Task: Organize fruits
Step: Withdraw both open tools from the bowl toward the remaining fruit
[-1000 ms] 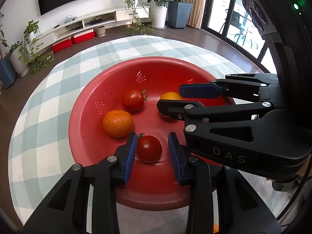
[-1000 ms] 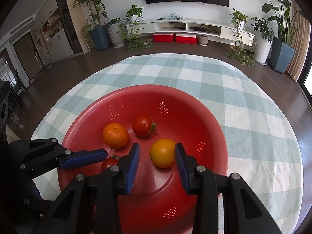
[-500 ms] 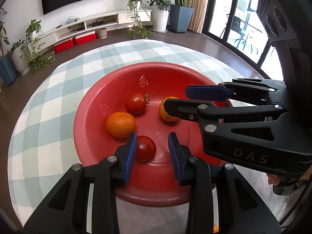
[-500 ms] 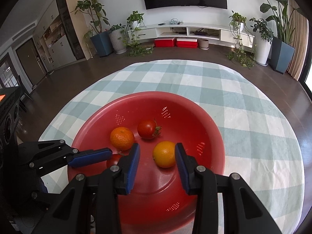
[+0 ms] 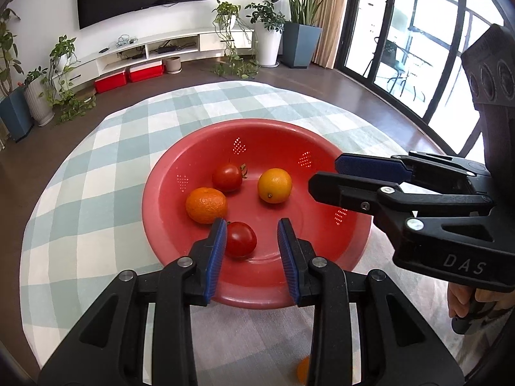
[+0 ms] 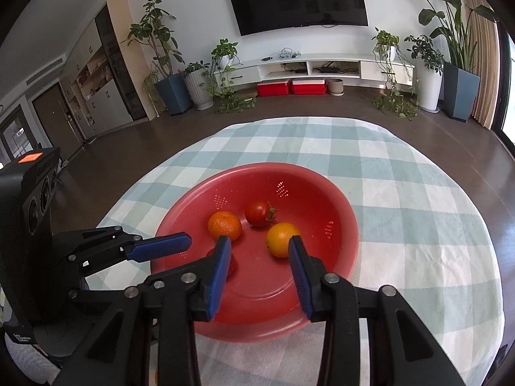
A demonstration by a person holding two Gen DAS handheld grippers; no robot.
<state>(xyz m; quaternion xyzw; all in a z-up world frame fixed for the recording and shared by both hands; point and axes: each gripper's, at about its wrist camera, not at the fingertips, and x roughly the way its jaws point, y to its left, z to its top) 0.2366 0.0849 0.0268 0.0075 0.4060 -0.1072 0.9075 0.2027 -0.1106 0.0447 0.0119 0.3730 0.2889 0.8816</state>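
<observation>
Fruits lie in the red colander [image 5: 322, 267] at frame centre: two tomatoes, mandarin [image 5: 206, 205], orange [image 5: 274, 185]. Left gripper [image 5: 251, 251] and right gripper [image 6: 260, 267] hover at lower frame, jaws parted, empty. Placing seems done; next calls for withdrawal.

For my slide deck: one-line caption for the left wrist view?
Two tomatoes, a mandarin and an orange lie in a red colander below two empty hand-held grippers.

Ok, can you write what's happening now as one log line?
red bowl: near tomato, far tomato, mandarin, orange inside | left gripper: open, empty | right gripper: open, empty
</observation>
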